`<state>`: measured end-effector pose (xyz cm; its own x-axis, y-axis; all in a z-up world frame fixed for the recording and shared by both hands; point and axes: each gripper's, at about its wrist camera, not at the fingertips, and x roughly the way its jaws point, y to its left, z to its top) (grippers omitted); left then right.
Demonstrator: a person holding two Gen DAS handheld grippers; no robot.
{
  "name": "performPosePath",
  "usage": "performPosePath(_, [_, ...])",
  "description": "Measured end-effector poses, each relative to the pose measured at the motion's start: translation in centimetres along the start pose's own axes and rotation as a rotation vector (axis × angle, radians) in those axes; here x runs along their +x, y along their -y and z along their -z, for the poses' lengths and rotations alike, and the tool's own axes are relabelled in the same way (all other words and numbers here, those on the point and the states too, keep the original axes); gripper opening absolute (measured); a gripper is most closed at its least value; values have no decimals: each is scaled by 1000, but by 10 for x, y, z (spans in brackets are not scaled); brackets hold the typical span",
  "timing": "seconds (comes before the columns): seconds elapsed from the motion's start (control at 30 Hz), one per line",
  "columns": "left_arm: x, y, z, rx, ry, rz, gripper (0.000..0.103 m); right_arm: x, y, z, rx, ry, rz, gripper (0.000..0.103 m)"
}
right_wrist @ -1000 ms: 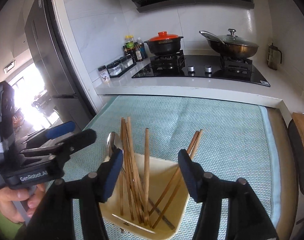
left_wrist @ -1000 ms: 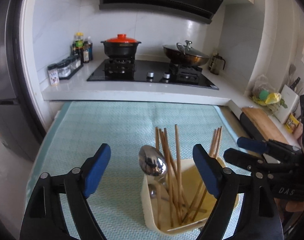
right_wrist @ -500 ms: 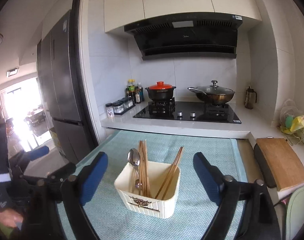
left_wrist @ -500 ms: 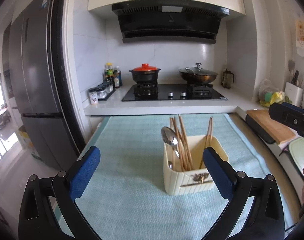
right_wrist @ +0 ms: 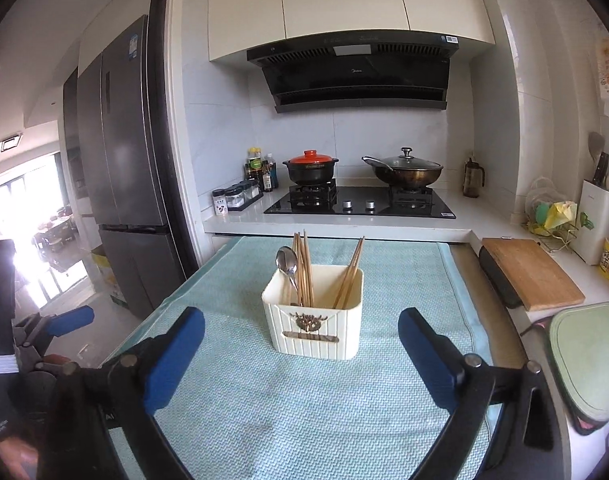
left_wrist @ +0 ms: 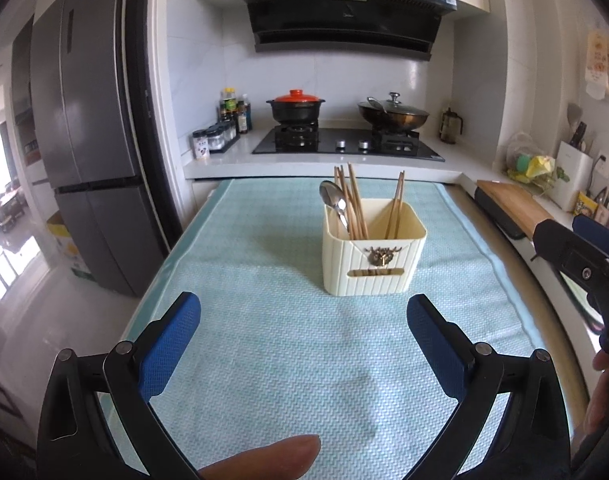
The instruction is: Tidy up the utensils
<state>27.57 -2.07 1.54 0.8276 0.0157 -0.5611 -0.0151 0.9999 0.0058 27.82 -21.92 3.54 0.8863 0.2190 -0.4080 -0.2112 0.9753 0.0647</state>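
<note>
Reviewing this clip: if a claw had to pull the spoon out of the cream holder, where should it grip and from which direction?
Probably the spoon by its bowl, coming straight down from above. It stands bowl-up in the holder, handle buried inside, and the bowl clears the rim. Chopsticks crowd its right side, so pinching front to back seems safer.

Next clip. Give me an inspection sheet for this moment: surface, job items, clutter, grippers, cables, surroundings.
Surface: pale green woven mat covers the table; no loose utensils on it.
Job's things: cream ribbed plastic utensil holder stands upright on the mat; wooden chopsticks and a steel spoon stand in its left part, two more chopsticks lean in its right part.
Clutter: nothing seen on the mat.
Grippers: left gripper and right gripper both with jaws wide apart, empty, short of the holder.
Cables: nothing seen.
Surroundings: black hob with red-lidded black pot and lidded wok; grey fridge; wooden chopping board.
</note>
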Motion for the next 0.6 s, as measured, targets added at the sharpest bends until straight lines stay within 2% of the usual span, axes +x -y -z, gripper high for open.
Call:
performPosePath(0.27, [-17,-2,4,-2,2,0,103,-15,-8,13,-18,-39,7,99])
performPosePath(0.6, [-15,1,4,1,-3,-18,103,-15,-5,16,-13,-50,10,99])
